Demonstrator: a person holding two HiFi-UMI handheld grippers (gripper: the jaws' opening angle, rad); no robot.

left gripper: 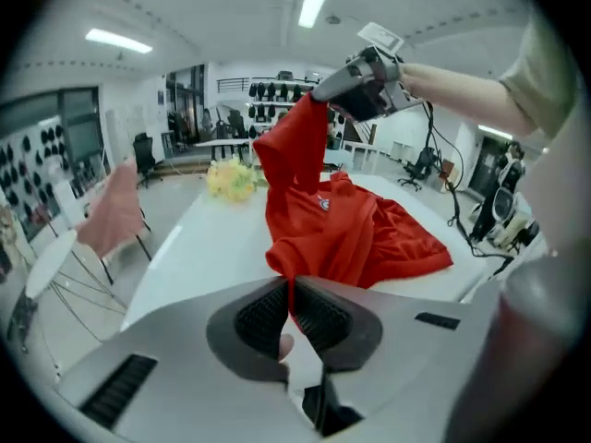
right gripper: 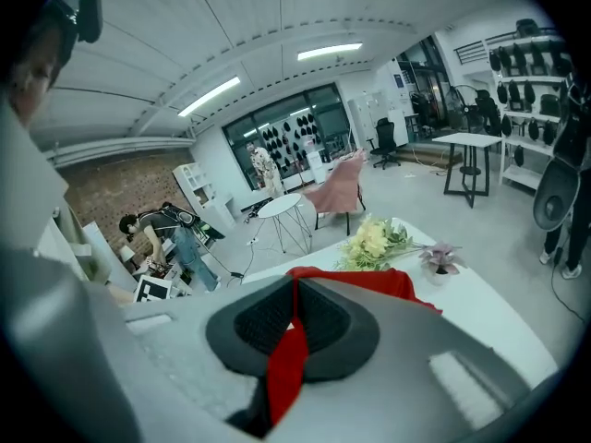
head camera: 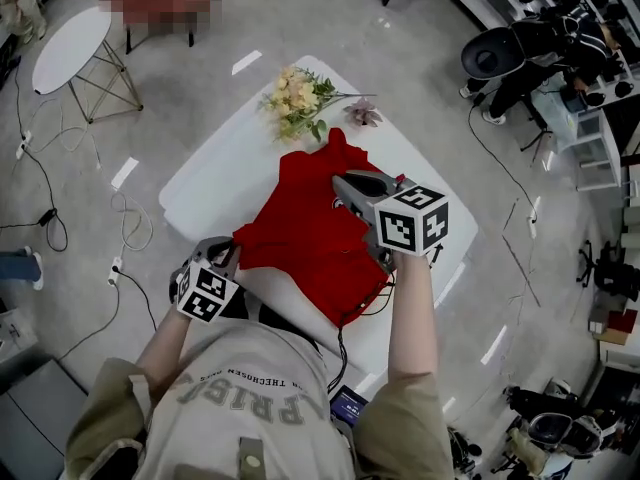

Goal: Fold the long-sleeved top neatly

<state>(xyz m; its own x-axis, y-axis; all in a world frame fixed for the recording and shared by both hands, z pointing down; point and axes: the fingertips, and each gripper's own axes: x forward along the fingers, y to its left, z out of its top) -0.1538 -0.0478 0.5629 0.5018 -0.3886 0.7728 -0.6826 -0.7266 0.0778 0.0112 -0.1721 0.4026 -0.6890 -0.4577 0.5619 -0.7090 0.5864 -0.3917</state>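
Nearest, low in the head view and left of centre, the left grey plastic tool [head camera: 230, 251] with its marker cube has its jaws pinched together on a thin edge of the bright red long-sleeved fabric top [head camera: 305, 238], at the garment's near left corner. Right of centre, the right grey tool [head camera: 340, 184] is likewise closed tight on a strip of the same red cloth. Seen from the left gripper view it sits high in the upper middle of the frame, with the fabric hanging from it in a peak. The rest of the top lies rumpled on the white round-cornered tabletop [head camera: 215, 183]. At the tabletop's far edge is a bunch of pale yellow flowers [head camera: 295, 98], with a small pinkish bloom [head camera: 362, 114] just beside it. Farther off, in the upper left, a white oval side table [head camera: 70, 46] stands on the grey floor [head camera: 300, 18].
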